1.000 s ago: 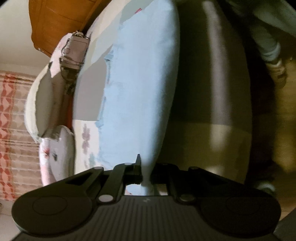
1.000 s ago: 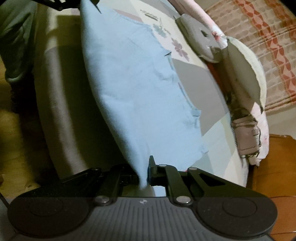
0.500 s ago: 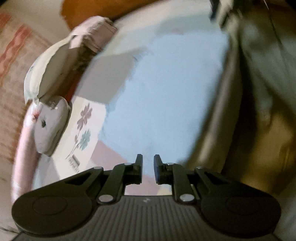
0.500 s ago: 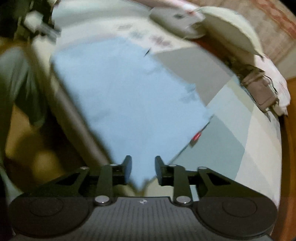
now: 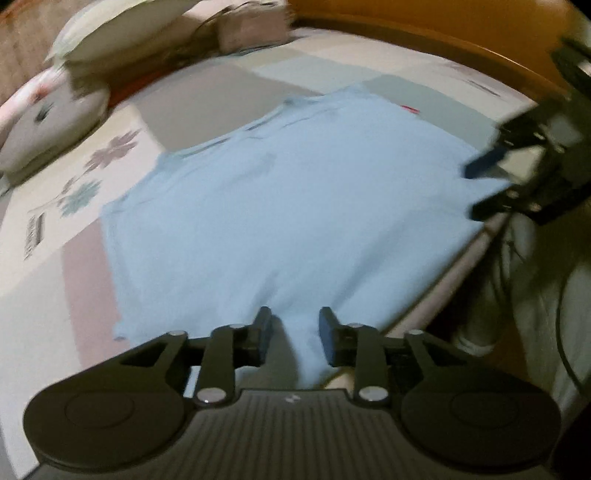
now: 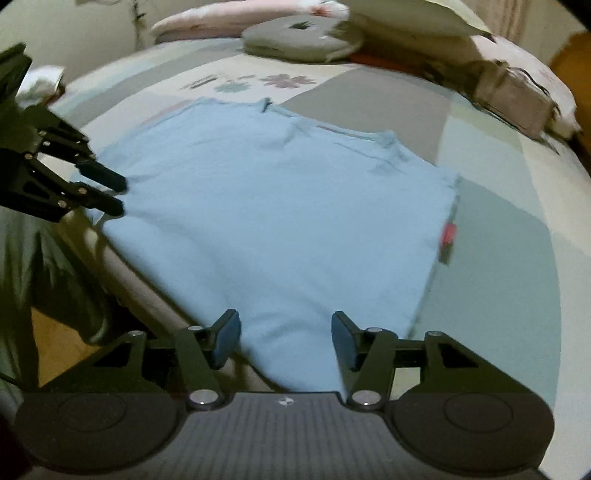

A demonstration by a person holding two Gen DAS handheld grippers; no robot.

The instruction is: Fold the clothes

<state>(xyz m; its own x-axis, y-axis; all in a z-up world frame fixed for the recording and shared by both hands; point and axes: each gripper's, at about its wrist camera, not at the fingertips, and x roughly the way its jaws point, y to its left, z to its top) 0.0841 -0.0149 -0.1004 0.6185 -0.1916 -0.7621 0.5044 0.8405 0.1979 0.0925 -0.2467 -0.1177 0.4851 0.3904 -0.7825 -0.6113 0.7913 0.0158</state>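
Note:
A light blue garment (image 5: 295, 206) (image 6: 273, 206) lies spread flat on the bed, its near edge at the bed's side. My left gripper (image 5: 294, 339) is open over the garment's near left corner, the cloth lying loose between its fingers. My right gripper (image 6: 285, 338) is open wider at the near right corner, with cloth beneath it and nothing pinched. Each gripper shows in the other's view: the right gripper (image 5: 491, 184) at the right edge, the left gripper (image 6: 107, 192) at the left edge, both open beside the cloth.
The patchwork bedsheet (image 6: 491, 206) has flower prints (image 5: 92, 173). Pillows and a round grey cushion (image 6: 299, 37) lie at the head, with a folded pinkish cloth (image 6: 513, 99) nearby. A wooden bed frame (image 5: 424, 26) borders the far side. A person's leg (image 6: 44, 251) stands by the bed.
Both grippers were shut on the hanging garment's corners one second ago. They have since opened, let go, and the garment now lies flat on the bed.

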